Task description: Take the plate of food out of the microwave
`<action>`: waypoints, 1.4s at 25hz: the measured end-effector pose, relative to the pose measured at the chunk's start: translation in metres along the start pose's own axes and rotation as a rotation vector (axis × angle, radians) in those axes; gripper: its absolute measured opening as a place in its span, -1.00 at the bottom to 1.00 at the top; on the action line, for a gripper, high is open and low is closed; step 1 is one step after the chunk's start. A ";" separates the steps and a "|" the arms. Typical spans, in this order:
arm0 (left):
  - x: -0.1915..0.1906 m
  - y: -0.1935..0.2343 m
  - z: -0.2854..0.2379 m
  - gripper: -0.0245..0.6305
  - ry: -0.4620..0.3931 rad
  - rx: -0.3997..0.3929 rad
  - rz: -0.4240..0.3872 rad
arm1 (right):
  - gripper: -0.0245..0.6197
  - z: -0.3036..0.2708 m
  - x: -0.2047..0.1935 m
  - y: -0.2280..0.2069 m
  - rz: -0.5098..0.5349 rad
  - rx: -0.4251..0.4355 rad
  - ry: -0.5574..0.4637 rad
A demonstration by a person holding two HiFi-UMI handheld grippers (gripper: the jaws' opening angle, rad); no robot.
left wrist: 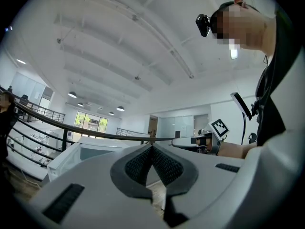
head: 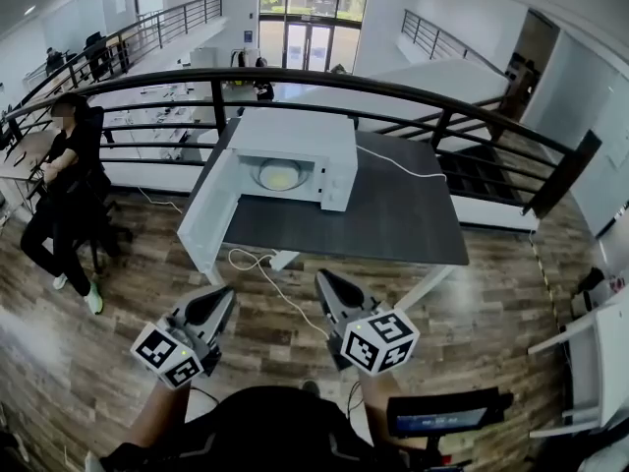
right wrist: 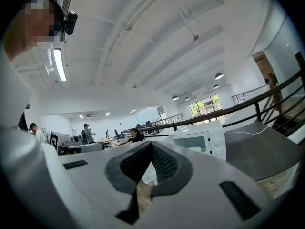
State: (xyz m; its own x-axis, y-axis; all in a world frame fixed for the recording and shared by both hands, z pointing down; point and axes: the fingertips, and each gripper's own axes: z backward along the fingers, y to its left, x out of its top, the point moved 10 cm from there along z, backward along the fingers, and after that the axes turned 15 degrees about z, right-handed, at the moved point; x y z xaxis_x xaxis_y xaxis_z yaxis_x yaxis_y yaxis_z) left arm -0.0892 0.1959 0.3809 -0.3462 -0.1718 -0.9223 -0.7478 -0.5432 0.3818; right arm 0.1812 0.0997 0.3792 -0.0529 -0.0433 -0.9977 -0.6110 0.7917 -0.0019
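A white microwave (head: pixel 295 150) stands on a dark grey table (head: pixel 393 214) with its door (head: pixel 208 214) swung open to the left. Inside it sits a plate of pale yellow food (head: pixel 280 175). Both grippers hang low over the wooden floor, well short of the table. My left gripper (head: pixel 222 299) is shut with nothing in it, its tips meeting in the left gripper view (left wrist: pixel 152 147). My right gripper (head: pixel 324 283) is also shut and empty (right wrist: pixel 151 144). The right gripper view shows the microwave (right wrist: pixel 200 140) ahead at the right.
A black railing (head: pixel 413 96) curves behind the table. A white cable (head: pixel 270 278) trails from the table down to the floor between the grippers. A person (head: pixel 69 185) sits at the left. A white cart (head: pixel 590 352) stands at the right edge.
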 end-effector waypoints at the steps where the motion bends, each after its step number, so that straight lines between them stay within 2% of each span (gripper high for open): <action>1: 0.000 0.001 -0.006 -0.91 -0.001 0.005 0.001 | -0.92 -0.002 0.000 -0.006 -0.001 0.004 -0.002; 22: -0.024 -0.013 -0.109 -0.91 -0.026 0.121 0.002 | -0.92 -0.007 -0.014 -0.127 -0.007 0.103 0.002; 29: -0.029 -0.021 -0.121 -0.91 -0.040 0.152 0.013 | -0.92 -0.006 -0.021 -0.145 -0.026 0.128 0.004; 32: -0.025 -0.017 -0.118 -0.91 -0.073 0.171 0.018 | -0.92 -0.013 -0.023 -0.145 -0.032 0.142 0.001; 35: -0.022 -0.012 -0.118 -0.91 -0.057 0.178 0.003 | -0.92 -0.020 -0.021 -0.144 -0.033 0.149 0.005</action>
State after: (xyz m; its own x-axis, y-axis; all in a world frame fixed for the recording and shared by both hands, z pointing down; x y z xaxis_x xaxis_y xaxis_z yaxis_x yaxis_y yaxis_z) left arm -0.0058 0.1093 0.3898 -0.3759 -0.1234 -0.9184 -0.8337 -0.3877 0.3934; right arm 0.2545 -0.0258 0.4022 -0.0390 -0.0735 -0.9965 -0.4881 0.8716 -0.0451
